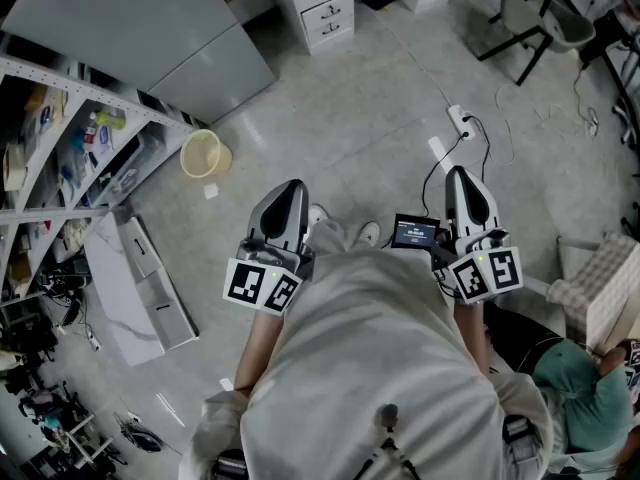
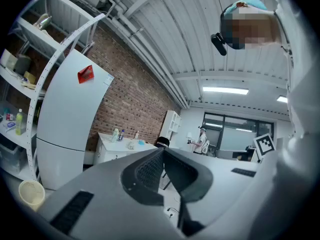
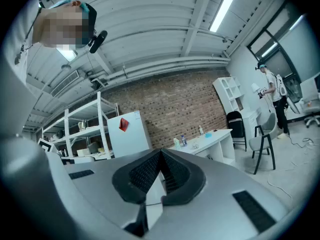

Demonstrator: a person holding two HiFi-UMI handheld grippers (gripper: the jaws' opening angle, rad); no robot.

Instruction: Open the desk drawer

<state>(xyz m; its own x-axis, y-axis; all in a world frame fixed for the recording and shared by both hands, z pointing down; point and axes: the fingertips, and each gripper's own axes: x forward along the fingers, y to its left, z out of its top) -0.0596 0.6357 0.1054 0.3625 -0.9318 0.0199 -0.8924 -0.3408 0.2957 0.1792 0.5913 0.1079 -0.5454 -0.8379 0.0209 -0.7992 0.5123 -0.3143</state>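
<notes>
The white desk with its drawer stack stands far off at the top of the head view, and its drawers look closed. It also shows as a white desk against the brick wall, and again as the desk with bottles on top. My left gripper and right gripper are held side by side in front of the person's chest, far from the desk. In the left gripper view my left gripper has its jaws together with nothing between them. My right gripper is likewise shut and empty.
A tall white cabinet and metal shelving fill the left side. A yellow wastebasket and a toppled white drawer unit lie on the floor. A power strip with cable, a chair and a seated person are on the right.
</notes>
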